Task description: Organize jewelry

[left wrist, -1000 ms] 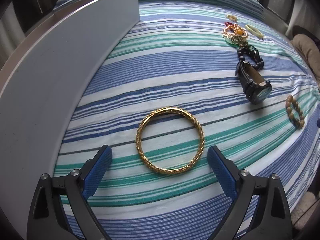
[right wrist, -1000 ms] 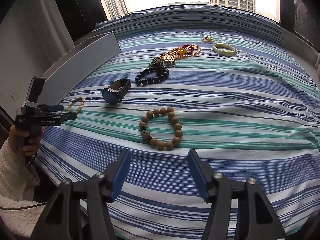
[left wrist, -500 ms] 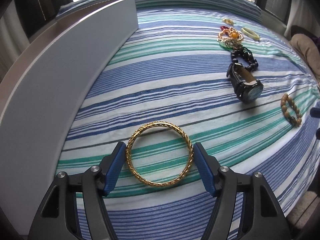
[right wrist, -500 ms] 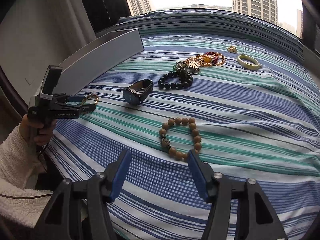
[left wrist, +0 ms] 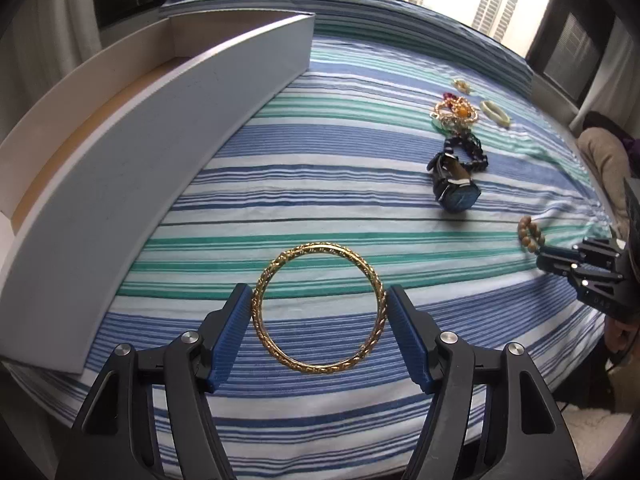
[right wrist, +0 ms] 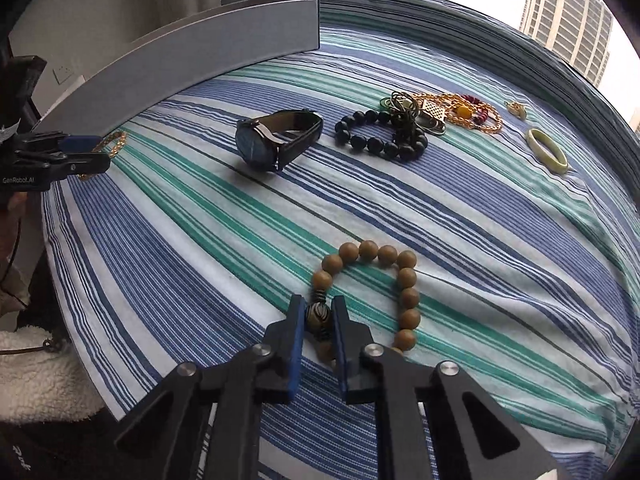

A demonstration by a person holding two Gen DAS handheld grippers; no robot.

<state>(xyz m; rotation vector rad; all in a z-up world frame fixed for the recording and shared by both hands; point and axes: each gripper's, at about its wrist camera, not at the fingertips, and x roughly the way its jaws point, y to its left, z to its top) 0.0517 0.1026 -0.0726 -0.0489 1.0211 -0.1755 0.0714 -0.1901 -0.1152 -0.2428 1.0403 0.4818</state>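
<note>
Left tool clamps gold bangle; only right view shows right tool closing on wooden bracelet.

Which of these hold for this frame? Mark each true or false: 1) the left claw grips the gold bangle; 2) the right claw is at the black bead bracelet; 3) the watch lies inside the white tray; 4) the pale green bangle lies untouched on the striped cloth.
1) True. The left claw has its pads against both sides of the gold bangle.
2) False. The right claw is closing on the striped bead of the wooden bead bracelet; the black bead bracelet lies apart.
3) False. The watch lies on the striped cloth, outside the white tray.
4) True. The pale green bangle lies alone.
</note>
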